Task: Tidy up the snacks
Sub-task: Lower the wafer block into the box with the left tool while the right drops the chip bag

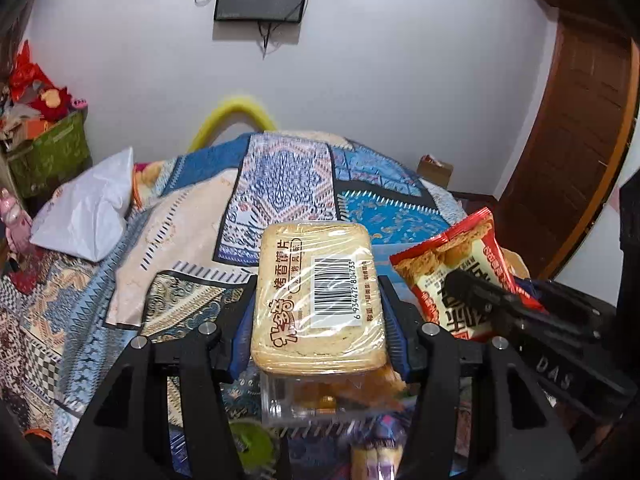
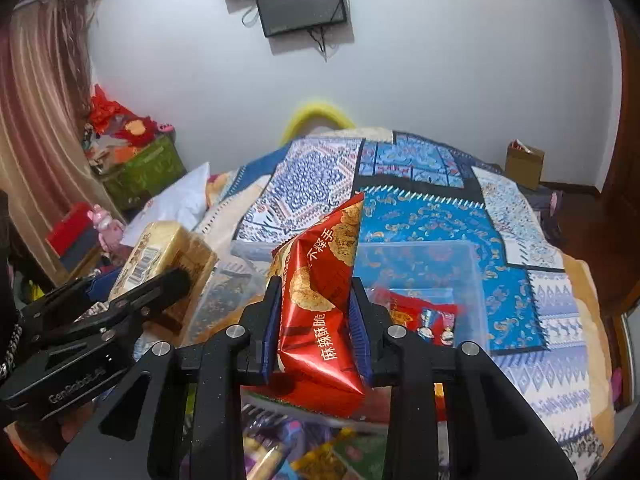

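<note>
My left gripper (image 1: pixel 318 312) is shut on a yellow pack of toasted bun slices (image 1: pixel 318 292) with a barcode label, held above the bed; the pack also shows in the right wrist view (image 2: pixel 160 256). My right gripper (image 2: pixel 314 320) is shut on a red crisp snack bag (image 2: pixel 320 300), held above a clear plastic bin (image 2: pixel 472 280); the bag shows in the left wrist view (image 1: pixel 460 276). The bin holds red snack packets (image 2: pixel 424 316). A second clear bin (image 2: pixel 224 288) sits left of it. Loose snacks (image 2: pixel 288 452) lie below the grippers.
A patchwork quilt (image 1: pixel 280 184) covers the bed. A white plastic bag (image 1: pixel 88 216) lies at its left. A green box (image 1: pixel 48 156) with toys stands far left, a cardboard box (image 2: pixel 524 164) by the wall, a wooden door (image 1: pixel 580 120) at right.
</note>
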